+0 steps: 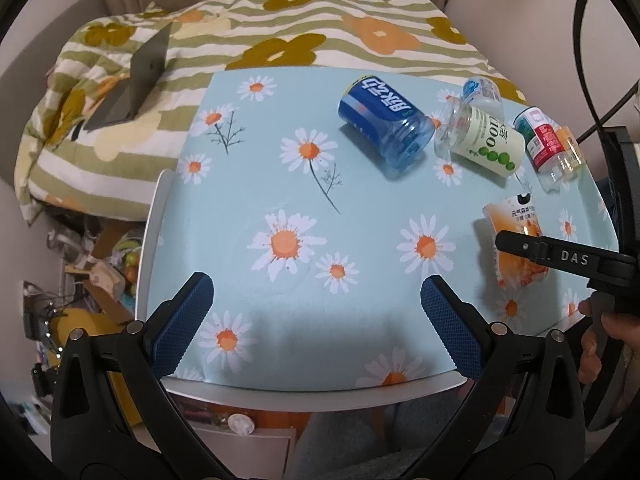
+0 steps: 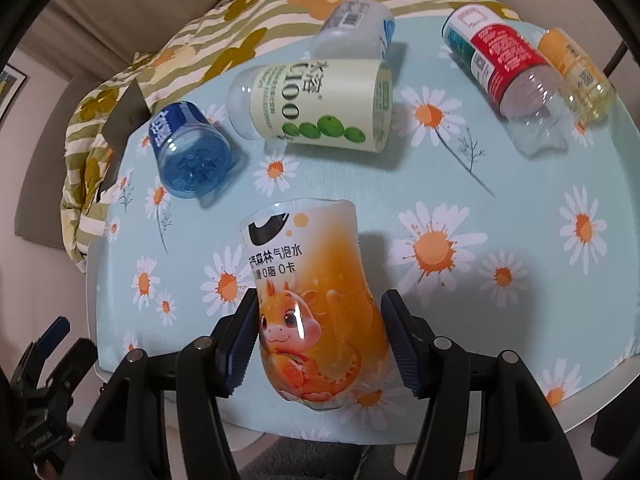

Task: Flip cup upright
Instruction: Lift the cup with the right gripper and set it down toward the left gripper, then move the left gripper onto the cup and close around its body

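Note:
An orange cup (image 2: 316, 300) with a cartoon dragon on its label lies on its side on the daisy-print table (image 2: 500, 208), its open end pointing away from me. My right gripper (image 2: 320, 344) has its blue pads on both sides of the cup's lower body, touching or nearly touching it. The same cup shows in the left wrist view (image 1: 516, 240) at the right, with the right gripper's black finger across it. My left gripper (image 1: 316, 320) is open and empty above the table's near edge.
Several cut bottle cups lie on their sides at the table's far side: a blue one (image 1: 384, 124), a pale green one (image 1: 484, 140), a red-labelled one (image 1: 548, 148), a yellow one (image 2: 576, 68) and a white one (image 2: 356, 28). A striped flowered quilt (image 1: 280, 32) lies behind.

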Tool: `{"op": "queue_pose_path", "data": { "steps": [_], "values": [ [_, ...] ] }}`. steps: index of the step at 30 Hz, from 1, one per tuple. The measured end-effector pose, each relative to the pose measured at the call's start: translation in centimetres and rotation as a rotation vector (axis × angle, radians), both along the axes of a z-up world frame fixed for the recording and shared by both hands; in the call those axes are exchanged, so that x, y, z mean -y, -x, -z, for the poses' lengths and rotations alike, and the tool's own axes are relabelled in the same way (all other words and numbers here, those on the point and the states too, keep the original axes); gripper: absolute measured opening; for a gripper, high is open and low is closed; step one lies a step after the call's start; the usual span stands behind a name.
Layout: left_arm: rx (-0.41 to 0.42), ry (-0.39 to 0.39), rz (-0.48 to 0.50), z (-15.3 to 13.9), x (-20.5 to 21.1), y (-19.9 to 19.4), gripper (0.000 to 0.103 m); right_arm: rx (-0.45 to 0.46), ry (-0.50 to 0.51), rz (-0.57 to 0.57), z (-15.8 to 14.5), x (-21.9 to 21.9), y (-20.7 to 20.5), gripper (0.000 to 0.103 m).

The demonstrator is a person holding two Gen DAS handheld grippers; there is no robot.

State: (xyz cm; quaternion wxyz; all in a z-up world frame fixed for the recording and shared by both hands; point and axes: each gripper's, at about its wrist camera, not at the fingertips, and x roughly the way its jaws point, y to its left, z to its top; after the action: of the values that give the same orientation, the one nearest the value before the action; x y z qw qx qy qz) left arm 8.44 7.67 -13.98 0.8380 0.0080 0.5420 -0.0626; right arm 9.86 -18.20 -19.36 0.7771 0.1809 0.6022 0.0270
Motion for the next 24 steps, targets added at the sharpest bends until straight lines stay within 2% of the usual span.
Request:
{"op": "queue_pose_path", "data": {
  "steps": [13, 15, 16, 17, 21, 22, 24],
  "values": [
    [-0.027, 0.013, 0.017, 1.3, -0.3, -0.8, 0.103, -0.019, 0.033, 0.032, 1.2, -0.8, -0.4, 0.059],
    [-0.027, 0.016, 0.018, 1.0, -0.2, -0.9, 0.103, -0.017, 0.027, 0.041, 1.2, -0.8, -0.4, 0.071],
    [-0.027, 0.019, 0.018, 0.9, -0.2, -0.9, 0.103, -0.013, 0.019, 0.048, 1.0, -0.7, -0.4, 0.085],
    [-0.026, 0.022, 0.018, 0.7, -0.2, -1.0, 0.103, -0.006, 0.008, 0.055, 0.8, -0.6, -0.4, 0.094],
    [-0.011, 0.034, 0.023, -0.8, 0.4, -1.1, 0.103, 0.031, 0.0, 0.059, -1.3, -0.3, -0.2, 0.096],
    [-0.008, 0.034, 0.023, -1.3, 0.7, -1.2, 0.103, 0.049, 0.004, 0.056, -2.1, 0.0, 0.0, 0.103],
    [0.0, 0.033, 0.023, -2.1, 1.2, -1.4, 0.103, 0.089, 0.005, 0.051, -3.7, 0.5, 0.3, 0.103]
  ]
}}
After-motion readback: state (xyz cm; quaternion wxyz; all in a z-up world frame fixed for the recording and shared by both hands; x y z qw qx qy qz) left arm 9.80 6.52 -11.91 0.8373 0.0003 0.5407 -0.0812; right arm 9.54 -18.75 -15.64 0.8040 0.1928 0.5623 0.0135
